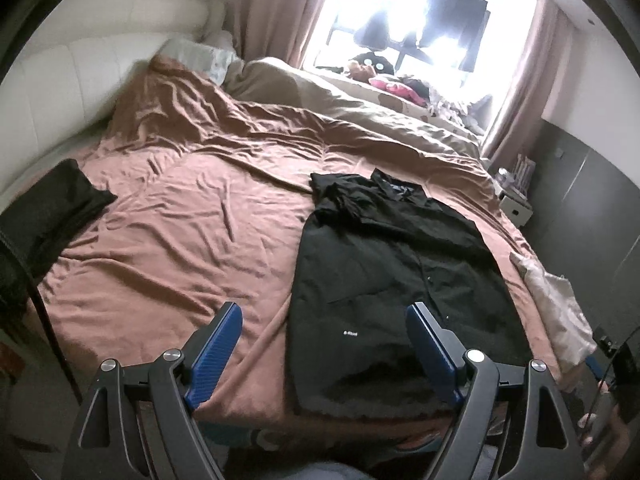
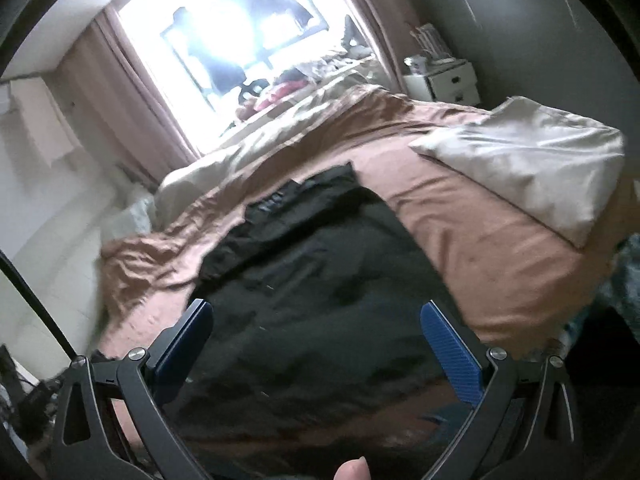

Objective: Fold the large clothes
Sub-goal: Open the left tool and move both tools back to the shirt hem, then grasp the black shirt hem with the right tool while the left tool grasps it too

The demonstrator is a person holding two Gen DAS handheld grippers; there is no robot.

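Note:
A large black jacket [image 1: 384,276] lies spread flat on the brown bedspread [image 1: 192,220], collar toward the window, hem at the near bed edge. It also shows in the right wrist view [image 2: 320,288]. My left gripper [image 1: 324,316] is open and empty, held above the jacket's lower left part. My right gripper [image 2: 316,316] is open and empty, held above the jacket's lower half. A second dark folded garment [image 1: 52,208] lies at the bed's left edge.
A white pillow [image 2: 532,164] lies on the bed to the jacket's right. A beige duvet [image 1: 360,108] is bunched near the bright window. A white nightstand [image 2: 444,80] stands by the dark wall. A white padded headboard [image 1: 72,76] lines the left.

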